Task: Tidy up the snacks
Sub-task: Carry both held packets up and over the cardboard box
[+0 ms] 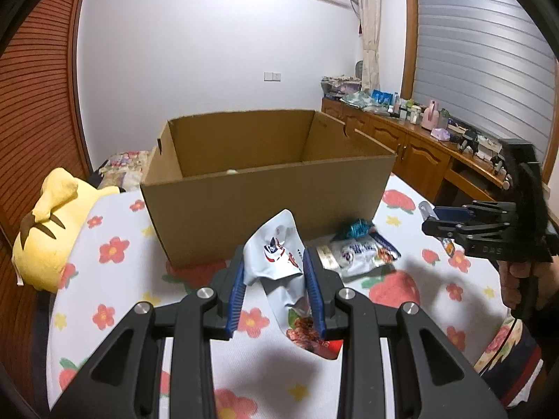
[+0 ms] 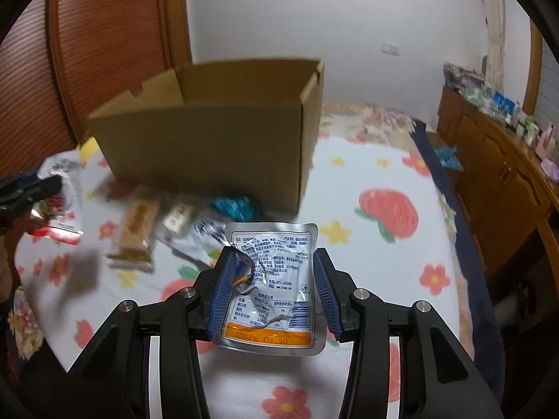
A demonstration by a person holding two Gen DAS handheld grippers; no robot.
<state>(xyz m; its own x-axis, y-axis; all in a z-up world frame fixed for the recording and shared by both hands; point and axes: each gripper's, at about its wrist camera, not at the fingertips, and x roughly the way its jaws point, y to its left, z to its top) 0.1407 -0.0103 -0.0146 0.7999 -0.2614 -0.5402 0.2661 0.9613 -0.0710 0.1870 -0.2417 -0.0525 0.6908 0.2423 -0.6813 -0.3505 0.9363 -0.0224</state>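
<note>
An open cardboard box (image 1: 265, 206) stands on the flowered bedspread (image 1: 115, 244); it also shows in the right wrist view (image 2: 209, 153). My left gripper (image 1: 274, 272) is shut on a pale grey snack bag (image 1: 276, 258), held above the bedspread in front of the box. My right gripper (image 2: 274, 272) is shut on a silver foil pouch (image 2: 276, 279) with an orange date strip, held above the bed. The right gripper also shows in the left wrist view (image 1: 450, 223). Several loose snacks lie by the box: a white-blue packet (image 1: 360, 253), a teal wrapper (image 2: 232, 207), a brown bar (image 2: 134, 234).
A yellow plush toy (image 1: 52, 230) lies at the bed's left edge. A wooden cabinet (image 1: 419, 139) with bottles and clutter runs along the right wall. A wooden louvred door (image 2: 104, 45) stands behind the box. The left gripper with its bag shows at the left (image 2: 31, 192).
</note>
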